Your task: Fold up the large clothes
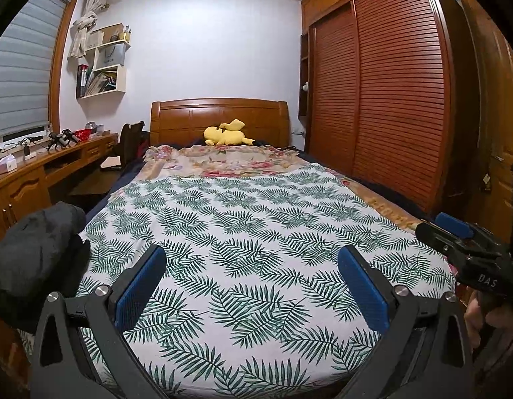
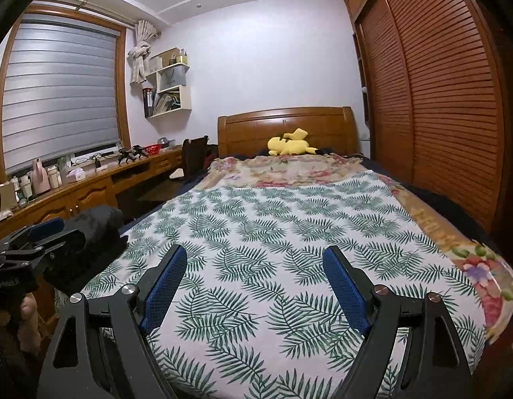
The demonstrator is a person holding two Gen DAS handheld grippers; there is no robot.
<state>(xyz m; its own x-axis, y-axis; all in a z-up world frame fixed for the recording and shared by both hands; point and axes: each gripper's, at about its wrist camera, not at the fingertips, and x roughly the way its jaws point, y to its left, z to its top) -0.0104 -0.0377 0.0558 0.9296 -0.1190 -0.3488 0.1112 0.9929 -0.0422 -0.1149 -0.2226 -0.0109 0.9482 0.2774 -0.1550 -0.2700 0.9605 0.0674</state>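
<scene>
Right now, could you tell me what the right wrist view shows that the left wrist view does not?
Only the right wrist view shows the bottles on the desk below the window, and the left gripper beside the dark garment. Only the left wrist view shows the right gripper at its right edge. Both show the leaf-print sheet spread flat on the bed, the yellow plush toy by the headboard, and open grippers holding nothing.

Both tongs (image 1: 251, 267) (image 2: 253, 271) wide apart, empty
</scene>
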